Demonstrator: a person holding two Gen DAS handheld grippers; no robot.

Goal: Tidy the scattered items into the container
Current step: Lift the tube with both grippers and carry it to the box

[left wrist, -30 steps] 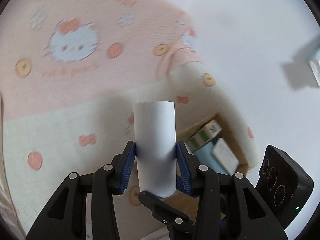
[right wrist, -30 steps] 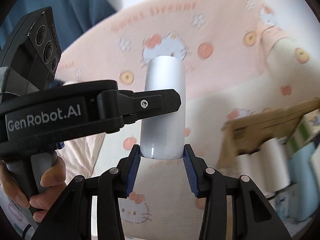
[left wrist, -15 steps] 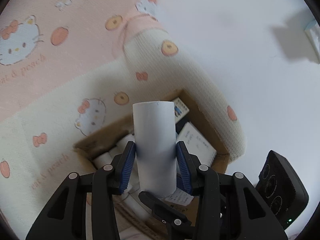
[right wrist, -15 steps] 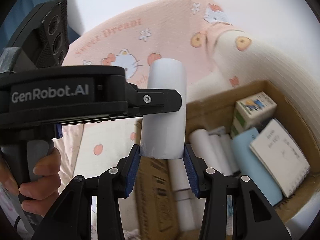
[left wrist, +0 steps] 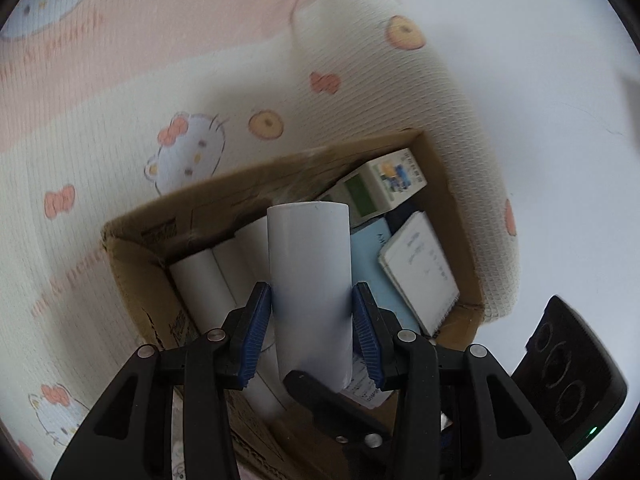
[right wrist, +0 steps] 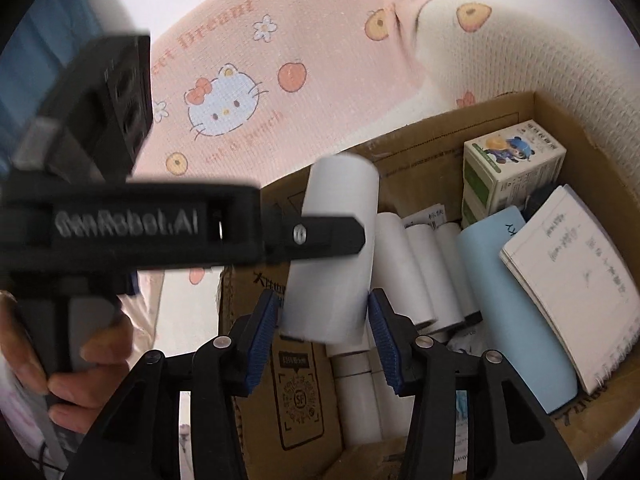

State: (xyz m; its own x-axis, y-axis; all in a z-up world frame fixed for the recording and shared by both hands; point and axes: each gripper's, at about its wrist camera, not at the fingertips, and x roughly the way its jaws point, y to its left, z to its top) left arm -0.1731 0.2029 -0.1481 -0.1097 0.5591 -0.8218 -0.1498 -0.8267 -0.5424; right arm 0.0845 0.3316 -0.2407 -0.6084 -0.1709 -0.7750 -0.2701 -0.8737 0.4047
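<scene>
Both claws crowd a white paper roll (left wrist: 310,280) - my left claw (left wrist: 312,332) pinches it firmly; my right claw (right wrist: 322,332) flanks its tilted base, whether gripping I cannot tell. It hangs over the brown cardboard box (left wrist: 132,272), stored white rolls (left wrist: 204,284) at its 9 o'clock. Placing step, I judge - next, lower it beside them, then open

Light: bright, soft, diffuse | Shadows: faint, inside cardboard box (left wrist: 132,276) | Blur: motion smear on left gripper (right wrist: 180,228), right view | Edges: fisheye bending, dark vignette
</scene>
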